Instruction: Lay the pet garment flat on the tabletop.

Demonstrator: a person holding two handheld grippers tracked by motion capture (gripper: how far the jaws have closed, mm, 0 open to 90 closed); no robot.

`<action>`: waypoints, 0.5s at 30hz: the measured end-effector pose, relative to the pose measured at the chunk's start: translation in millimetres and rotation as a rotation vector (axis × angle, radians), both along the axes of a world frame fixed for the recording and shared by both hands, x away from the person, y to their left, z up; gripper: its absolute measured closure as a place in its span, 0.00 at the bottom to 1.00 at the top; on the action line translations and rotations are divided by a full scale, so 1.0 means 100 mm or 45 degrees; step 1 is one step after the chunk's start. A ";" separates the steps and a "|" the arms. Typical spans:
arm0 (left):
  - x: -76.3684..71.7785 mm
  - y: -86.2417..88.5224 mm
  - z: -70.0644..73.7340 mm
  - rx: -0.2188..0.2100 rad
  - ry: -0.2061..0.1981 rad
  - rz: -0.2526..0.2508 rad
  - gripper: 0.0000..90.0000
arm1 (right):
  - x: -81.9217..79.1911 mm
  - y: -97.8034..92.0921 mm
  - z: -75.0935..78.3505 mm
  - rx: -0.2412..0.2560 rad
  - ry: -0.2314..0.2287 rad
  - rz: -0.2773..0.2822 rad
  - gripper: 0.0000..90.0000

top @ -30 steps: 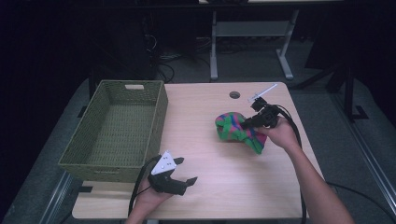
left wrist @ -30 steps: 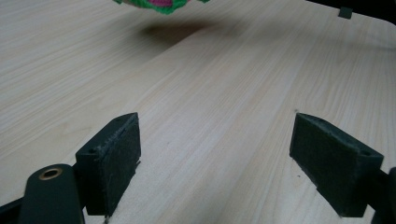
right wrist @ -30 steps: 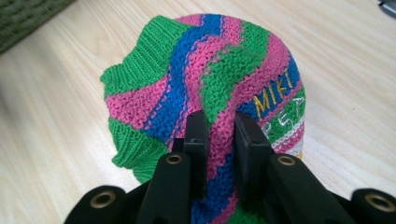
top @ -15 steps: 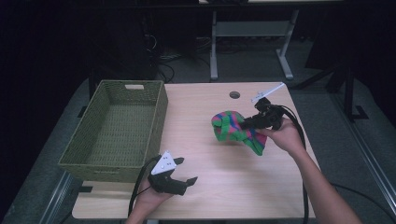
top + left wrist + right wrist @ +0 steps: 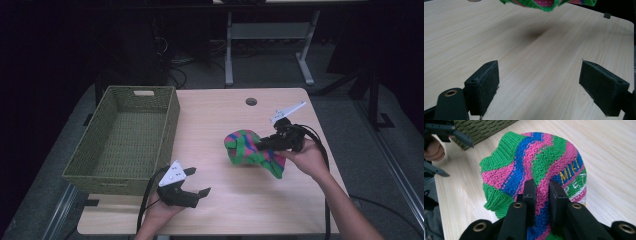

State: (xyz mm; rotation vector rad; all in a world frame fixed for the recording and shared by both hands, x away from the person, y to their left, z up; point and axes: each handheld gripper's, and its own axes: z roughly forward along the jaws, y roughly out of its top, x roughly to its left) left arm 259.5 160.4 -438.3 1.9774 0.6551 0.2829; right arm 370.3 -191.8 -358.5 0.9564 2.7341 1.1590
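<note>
Since a second ago I have carried the knitted cloth (image 5: 250,149) a little leftward, clear of the table (image 5: 220,115). Nearest me, my left gripper (image 5: 192,185) rests unmoved, jaws spread wide and empty. My right gripper (image 5: 541,192) pinches a fold of the green, pink and blue striped knit; yellow stitching reads "MIKI". Beyond sits the wicker basket (image 5: 95,165).

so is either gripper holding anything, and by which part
The right gripper pinches a fold of the striped knit hat, beside its yellow lettering. The left gripper is open and empty.
</note>
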 end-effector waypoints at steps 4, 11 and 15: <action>-0.01 -0.01 0.00 0.006 0.002 -0.009 0.18 | -0.07 -0.01 -0.04 0.016 0.002 0.016 0.86; -0.01 -0.01 0.00 0.007 -0.003 -0.005 0.18 | -0.21 0.03 -0.11 0.007 -0.020 0.037 0.86; -0.01 0.00 0.00 0.000 -0.010 -0.001 0.18 | -0.26 0.06 -0.16 0.004 -0.013 0.052 0.86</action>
